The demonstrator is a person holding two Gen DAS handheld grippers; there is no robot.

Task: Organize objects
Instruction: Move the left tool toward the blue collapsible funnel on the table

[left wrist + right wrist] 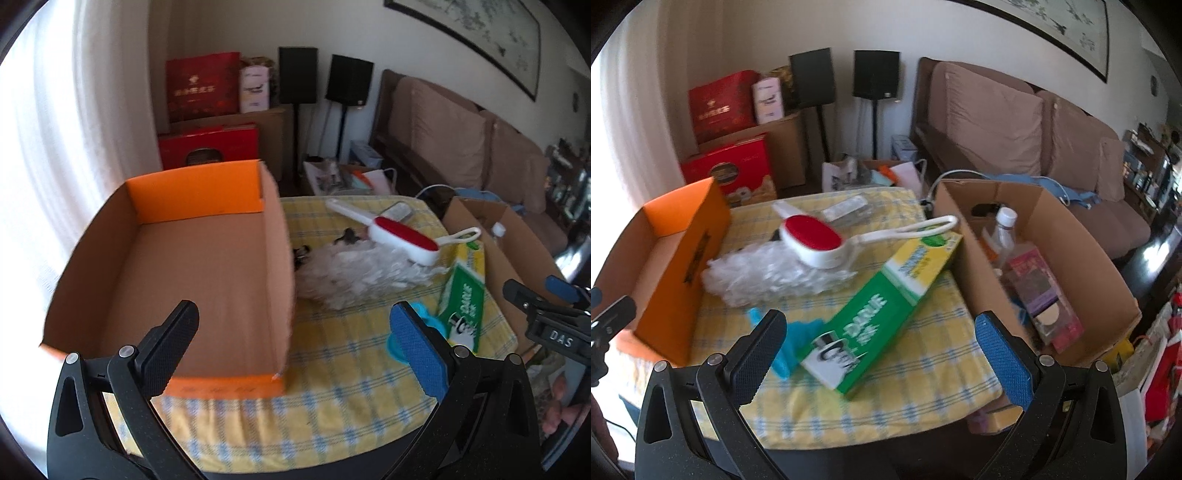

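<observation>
An empty orange cardboard box (207, 269) (676, 273) stands on the left of the yellow checked table (332, 369) (923, 362). Right of it lies a white fluffy duster (354, 277) (764, 277) with a red-and-white lint brush (402, 236) (816, 240) on top. A green Darlie toothpaste box (463, 299) (879, 314) and a light-blue plastic piece (391, 339) (798, 332) lie nearer. My left gripper (295, 347) is open, its left finger over the orange box. My right gripper (882, 350) is open above the toothpaste box and shows at the left wrist view's right edge (543, 299).
A brown cardboard box (1052, 266) (498, 229) at the table's right holds a bottle (1003, 229) and a pink packet (1041, 291). A clear packet (849, 212) lies at the table's far side. Behind are red gift boxes (207, 144), speakers (347, 79) and a brown sofa (1034, 147).
</observation>
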